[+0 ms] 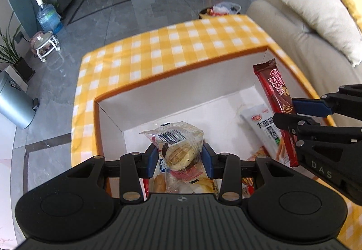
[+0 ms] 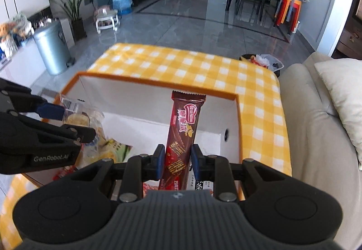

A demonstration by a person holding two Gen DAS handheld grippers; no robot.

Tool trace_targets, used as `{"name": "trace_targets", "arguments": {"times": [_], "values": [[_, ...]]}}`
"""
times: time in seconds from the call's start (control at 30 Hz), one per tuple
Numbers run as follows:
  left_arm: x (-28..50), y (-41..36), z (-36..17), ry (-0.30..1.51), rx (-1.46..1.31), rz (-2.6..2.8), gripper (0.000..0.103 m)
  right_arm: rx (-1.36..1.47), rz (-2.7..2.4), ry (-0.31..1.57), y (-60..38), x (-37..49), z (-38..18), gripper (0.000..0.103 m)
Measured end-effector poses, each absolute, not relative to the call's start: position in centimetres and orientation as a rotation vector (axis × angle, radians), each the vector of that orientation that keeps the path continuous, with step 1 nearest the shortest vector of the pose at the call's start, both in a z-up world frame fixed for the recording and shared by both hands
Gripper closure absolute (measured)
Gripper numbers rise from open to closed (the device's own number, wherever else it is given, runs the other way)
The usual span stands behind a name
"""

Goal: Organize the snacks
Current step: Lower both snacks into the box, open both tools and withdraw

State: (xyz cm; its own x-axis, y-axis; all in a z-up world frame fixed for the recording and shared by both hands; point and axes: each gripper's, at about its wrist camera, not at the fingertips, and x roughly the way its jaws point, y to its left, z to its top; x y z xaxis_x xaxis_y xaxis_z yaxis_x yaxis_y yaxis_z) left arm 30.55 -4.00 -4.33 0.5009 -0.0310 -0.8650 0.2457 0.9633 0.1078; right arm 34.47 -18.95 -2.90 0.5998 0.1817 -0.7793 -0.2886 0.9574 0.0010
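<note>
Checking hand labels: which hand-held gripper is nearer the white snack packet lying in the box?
Right. The right hand-held gripper hangs just over the white snack packet; the left hand-held gripper sits farther toward the box's middle.

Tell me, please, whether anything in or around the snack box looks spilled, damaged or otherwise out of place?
Nothing stands out. The box sits upright on the checked cloth, the snacks inside it look intact, and nothing has spilled onto the cloth.

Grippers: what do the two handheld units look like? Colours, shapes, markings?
Both match: matte black linkage arms with silver rivets, blue pads on the fingertips, and a ribbed dark-grey body flanked by two round black housings. The left gripper shows "GenRobot.AI" in white on its side in the right wrist view; the right gripper shows "DAS" lettering in the left wrist view. No cables or sleeves visible.
</note>
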Motion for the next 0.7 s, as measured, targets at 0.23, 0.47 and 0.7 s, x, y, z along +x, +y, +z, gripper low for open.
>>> {"name": "trace_targets", "arguments": {"times": [0.23,0.47,0.7], "values": [[31.5,-4.7,-6.7,1.103,0.285,-0.197,0.057,-0.181,0.253,0.965,-18.0,36.0,-5.8,0.081],[32.1,-5.2,-7.6,1.112,0.284,-0.22,0.057,-0.186,0.237,1.033,-17.6,37.0,-7.9,0.081],[32.9,-5.8,-8.3,1.127,0.279,-0.233,0.056,-0.2,0.23,1.075,-17.5,37.0,-9.0,0.081]]}}
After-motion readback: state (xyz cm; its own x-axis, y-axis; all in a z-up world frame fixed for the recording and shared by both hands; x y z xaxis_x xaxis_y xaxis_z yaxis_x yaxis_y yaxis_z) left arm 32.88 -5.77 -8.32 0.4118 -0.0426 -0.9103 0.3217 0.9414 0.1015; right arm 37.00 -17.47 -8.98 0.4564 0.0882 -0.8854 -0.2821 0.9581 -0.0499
